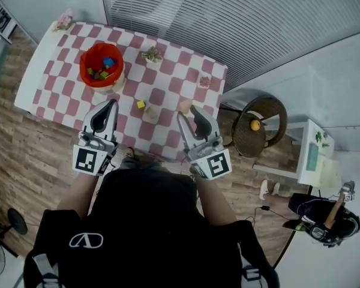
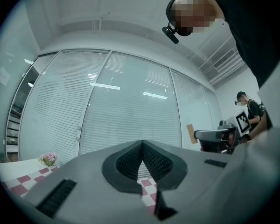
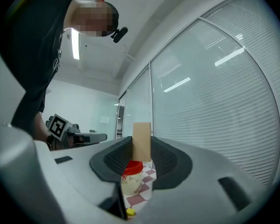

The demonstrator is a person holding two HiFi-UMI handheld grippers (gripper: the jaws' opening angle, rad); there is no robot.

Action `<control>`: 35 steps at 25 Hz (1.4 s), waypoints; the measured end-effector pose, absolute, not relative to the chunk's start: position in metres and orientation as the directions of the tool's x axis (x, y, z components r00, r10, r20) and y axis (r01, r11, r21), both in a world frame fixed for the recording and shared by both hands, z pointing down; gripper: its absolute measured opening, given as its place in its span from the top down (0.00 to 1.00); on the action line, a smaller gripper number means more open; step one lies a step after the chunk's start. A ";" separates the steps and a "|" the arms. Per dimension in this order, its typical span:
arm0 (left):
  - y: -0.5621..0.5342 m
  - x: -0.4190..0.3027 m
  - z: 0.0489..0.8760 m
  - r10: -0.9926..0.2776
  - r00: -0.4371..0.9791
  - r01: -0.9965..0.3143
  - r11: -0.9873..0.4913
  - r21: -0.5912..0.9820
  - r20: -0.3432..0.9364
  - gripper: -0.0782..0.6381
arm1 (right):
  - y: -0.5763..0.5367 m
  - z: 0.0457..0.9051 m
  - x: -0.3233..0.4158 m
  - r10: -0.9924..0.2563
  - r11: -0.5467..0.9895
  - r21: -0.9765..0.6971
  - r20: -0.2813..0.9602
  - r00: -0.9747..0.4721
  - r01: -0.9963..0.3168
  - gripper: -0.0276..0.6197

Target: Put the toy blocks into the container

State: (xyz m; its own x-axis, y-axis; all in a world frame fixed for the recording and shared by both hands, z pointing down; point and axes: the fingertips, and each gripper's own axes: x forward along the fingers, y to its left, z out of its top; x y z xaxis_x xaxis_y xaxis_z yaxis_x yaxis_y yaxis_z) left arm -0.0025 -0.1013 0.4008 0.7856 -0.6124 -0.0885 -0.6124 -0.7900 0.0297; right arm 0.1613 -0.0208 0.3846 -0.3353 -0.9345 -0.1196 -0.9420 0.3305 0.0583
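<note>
The red container (image 1: 101, 66), with several coloured blocks in it, stands at the far left of the pink checked table (image 1: 54, 83). A yellow block (image 1: 140, 104) and a pale block (image 1: 150, 114) lie near the table's middle. My right gripper (image 1: 186, 110) is raised over the table's near right part, shut on a tan block (image 3: 141, 141). Past that block, the right gripper view shows the container (image 3: 132, 168) and the yellow block (image 3: 129, 212) below. My left gripper (image 1: 113, 104) hangs near the table's front edge, level, jaws shut and empty (image 2: 142, 143).
Small potted plants (image 1: 151, 54) (image 1: 204, 81) and a pink flower (image 1: 64, 20) stand on the table. A round wicker stool (image 1: 261, 125) and a white side table (image 1: 312, 155) are to the right. Another person (image 1: 324, 218) crouches at the lower right. Blinds line the far wall.
</note>
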 end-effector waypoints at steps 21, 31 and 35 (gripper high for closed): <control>-0.102 -0.039 0.383 -0.706 0.696 -0.703 -0.707 0.073 -0.133 0.88 | -0.244 0.382 0.032 -0.779 0.622 0.092 -0.031 -0.626 -0.778 0.76; -0.103 -0.067 0.404 -0.730 0.679 -0.726 -0.684 0.075 -0.080 0.88 | -0.317 0.491 -0.014 -0.730 0.646 0.022 0.311 -0.609 -0.763 0.76; -0.103 -0.072 0.403 -0.736 0.670 -0.733 -0.676 0.074 -0.097 0.88 | -0.320 0.507 -0.020 -0.716 0.648 0.022 0.359 -0.599 -0.762 0.76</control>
